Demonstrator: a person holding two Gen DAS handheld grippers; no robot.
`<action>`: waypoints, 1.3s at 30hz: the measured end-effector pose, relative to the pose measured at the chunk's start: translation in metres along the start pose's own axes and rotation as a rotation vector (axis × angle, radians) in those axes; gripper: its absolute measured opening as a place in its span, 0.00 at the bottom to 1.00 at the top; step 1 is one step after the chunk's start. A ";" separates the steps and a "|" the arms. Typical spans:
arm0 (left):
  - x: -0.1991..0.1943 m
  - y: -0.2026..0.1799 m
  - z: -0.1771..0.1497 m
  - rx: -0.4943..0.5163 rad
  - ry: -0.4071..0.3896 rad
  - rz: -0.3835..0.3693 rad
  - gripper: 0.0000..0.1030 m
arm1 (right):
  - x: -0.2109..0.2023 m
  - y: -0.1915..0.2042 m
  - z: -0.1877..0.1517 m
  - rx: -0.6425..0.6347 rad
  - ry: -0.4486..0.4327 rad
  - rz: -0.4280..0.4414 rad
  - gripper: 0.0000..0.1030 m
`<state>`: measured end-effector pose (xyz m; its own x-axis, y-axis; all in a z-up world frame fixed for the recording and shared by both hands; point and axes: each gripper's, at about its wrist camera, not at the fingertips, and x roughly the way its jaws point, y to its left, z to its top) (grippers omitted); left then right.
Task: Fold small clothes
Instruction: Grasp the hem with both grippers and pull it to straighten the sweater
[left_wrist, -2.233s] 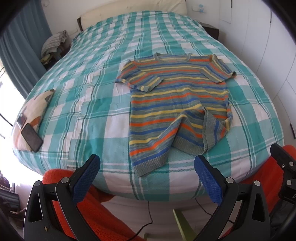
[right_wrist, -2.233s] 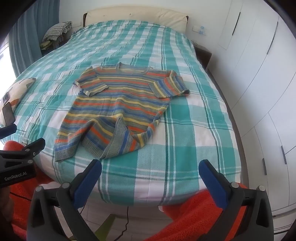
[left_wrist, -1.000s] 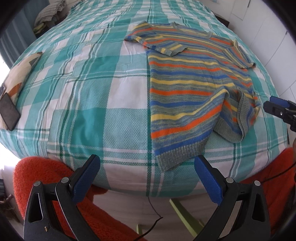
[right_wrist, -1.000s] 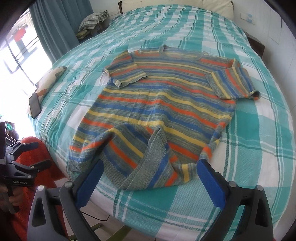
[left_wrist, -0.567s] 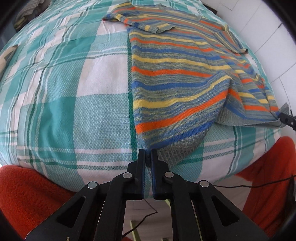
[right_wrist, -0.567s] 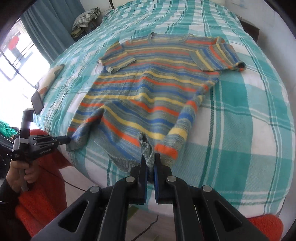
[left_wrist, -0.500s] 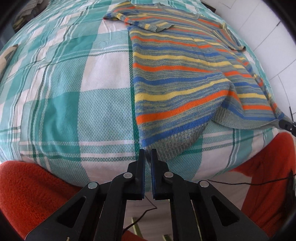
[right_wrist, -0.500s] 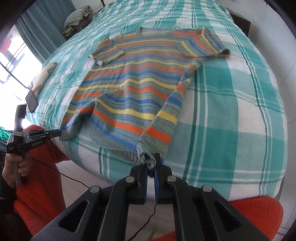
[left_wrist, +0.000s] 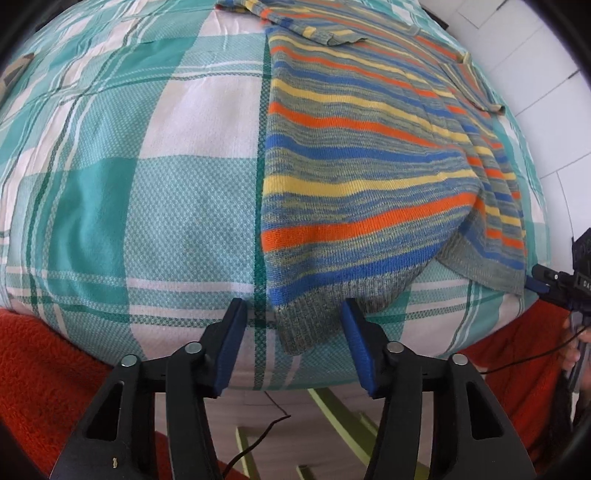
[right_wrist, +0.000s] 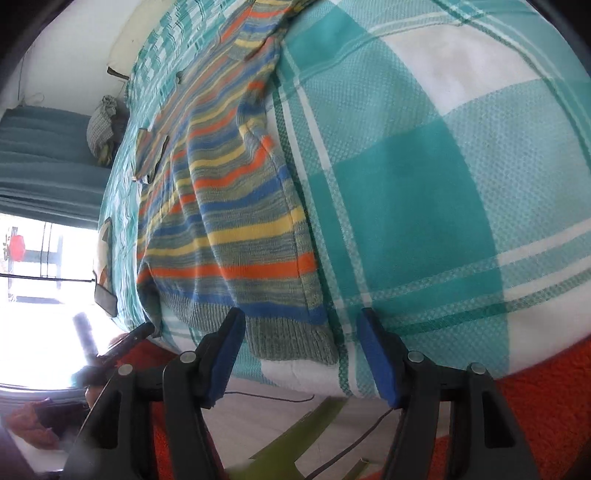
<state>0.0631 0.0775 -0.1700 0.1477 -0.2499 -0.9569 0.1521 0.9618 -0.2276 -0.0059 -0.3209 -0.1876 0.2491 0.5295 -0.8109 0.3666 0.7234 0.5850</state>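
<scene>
A striped knit sweater (left_wrist: 369, 155) in orange, blue, yellow and grey lies flat on the teal checked bed (left_wrist: 147, 184), its hem at the near edge. My left gripper (left_wrist: 293, 332) is open, its blue pads on either side of the hem's left corner. The sweater also shows in the right wrist view (right_wrist: 236, 206). My right gripper (right_wrist: 303, 343) is open around the hem's right corner. The right gripper's tip shows at the far right of the left wrist view (left_wrist: 554, 280), and the left gripper shows at the left of the right wrist view (right_wrist: 129, 339).
A phone (right_wrist: 105, 299) and a patterned cushion (right_wrist: 103, 251) lie on the bed's left side. Teal curtains (right_wrist: 44, 166) and a bright window (right_wrist: 33, 295) lie beyond. Red fleece fabric (left_wrist: 55, 369) hangs below the bed edge. A cable (left_wrist: 258, 439) lies on the floor.
Both grippers were shut at the hem half a second ago and now stand open. The sweater's folded-up bottom right has been pulled out flat toward the bed's near edge.
</scene>
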 end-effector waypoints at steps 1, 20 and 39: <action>0.004 -0.004 0.001 0.017 0.011 0.001 0.05 | 0.010 0.004 0.002 -0.025 0.027 -0.002 0.07; -0.067 0.010 -0.028 0.098 0.004 0.056 0.03 | -0.053 0.028 -0.009 -0.134 0.037 -0.260 0.04; 0.028 -0.008 -0.020 0.091 0.143 0.369 0.13 | 0.010 -0.001 0.004 -0.078 0.157 -0.389 0.15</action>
<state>0.0464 0.0646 -0.1988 0.0722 0.1342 -0.9883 0.2012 0.9686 0.1462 0.0000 -0.3181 -0.1967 -0.0366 0.2672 -0.9630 0.3357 0.9109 0.2399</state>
